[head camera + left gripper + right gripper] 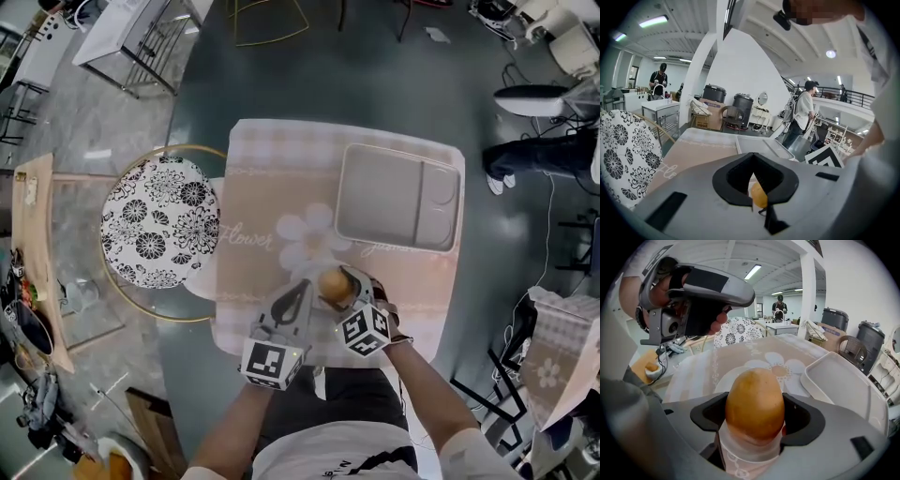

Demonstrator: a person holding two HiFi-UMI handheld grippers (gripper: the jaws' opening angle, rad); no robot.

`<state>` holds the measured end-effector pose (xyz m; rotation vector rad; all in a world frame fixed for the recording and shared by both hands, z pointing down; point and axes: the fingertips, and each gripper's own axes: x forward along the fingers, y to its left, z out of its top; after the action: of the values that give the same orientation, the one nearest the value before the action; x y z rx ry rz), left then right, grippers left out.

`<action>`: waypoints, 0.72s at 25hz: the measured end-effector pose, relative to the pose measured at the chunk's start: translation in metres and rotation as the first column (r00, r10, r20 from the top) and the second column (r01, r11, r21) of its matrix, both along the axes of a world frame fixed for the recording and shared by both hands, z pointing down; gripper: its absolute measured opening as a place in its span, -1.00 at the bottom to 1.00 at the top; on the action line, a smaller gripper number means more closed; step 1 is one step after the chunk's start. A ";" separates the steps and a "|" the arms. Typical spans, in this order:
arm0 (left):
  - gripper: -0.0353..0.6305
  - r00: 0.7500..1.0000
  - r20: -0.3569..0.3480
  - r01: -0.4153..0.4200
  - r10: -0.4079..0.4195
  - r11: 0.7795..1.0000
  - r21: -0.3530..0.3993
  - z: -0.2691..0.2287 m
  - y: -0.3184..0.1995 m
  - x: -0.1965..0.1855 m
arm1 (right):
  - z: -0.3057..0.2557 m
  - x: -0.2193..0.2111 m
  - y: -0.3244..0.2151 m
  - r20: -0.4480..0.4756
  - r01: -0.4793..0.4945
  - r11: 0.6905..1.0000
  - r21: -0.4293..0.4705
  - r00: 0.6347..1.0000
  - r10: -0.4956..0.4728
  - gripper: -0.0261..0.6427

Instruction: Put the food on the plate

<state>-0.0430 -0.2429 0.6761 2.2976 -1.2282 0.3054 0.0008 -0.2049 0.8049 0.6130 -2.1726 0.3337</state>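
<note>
A brown, egg-shaped potato (332, 284) is clamped in my right gripper (339, 281), above the front edge of the table near the white flower print. In the right gripper view the potato (754, 404) fills the space between the black jaws, and the right gripper (754, 417) is shut on it. The pale rectangular plate (398, 197) with a side compartment lies at the table's far right, with nothing in it; it also shows as the plate (843, 380). My left gripper (298, 300) hovers just left of the potato, jaws together, holding nothing. The potato (758, 196) shows past its tips.
A pink tablecloth (262, 234) with a flower print covers the table. A black-and-white floral chair (159, 220) stands against the table's left side. A person's legs (534, 155) are at the far right, and a second cloth-covered table (558, 361) stands lower right.
</note>
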 end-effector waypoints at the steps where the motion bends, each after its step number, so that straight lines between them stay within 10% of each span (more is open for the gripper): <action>1: -0.88 1.000 -0.001 0.002 -0.002 1.000 -0.002 0.001 0.001 0.000 | 0.001 -0.001 0.000 -0.005 0.006 1.000 -0.001 1.000 -0.006 0.05; 18: -0.88 1.000 0.011 -0.006 0.006 1.000 0.001 -0.020 0.021 -0.004 | -0.039 0.004 0.002 0.001 0.001 1.000 0.021 1.000 -0.001 0.05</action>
<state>-0.0473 -0.2214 0.6561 2.3036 -1.2275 0.3195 0.0051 -0.2028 0.7658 0.6231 -2.1798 0.3113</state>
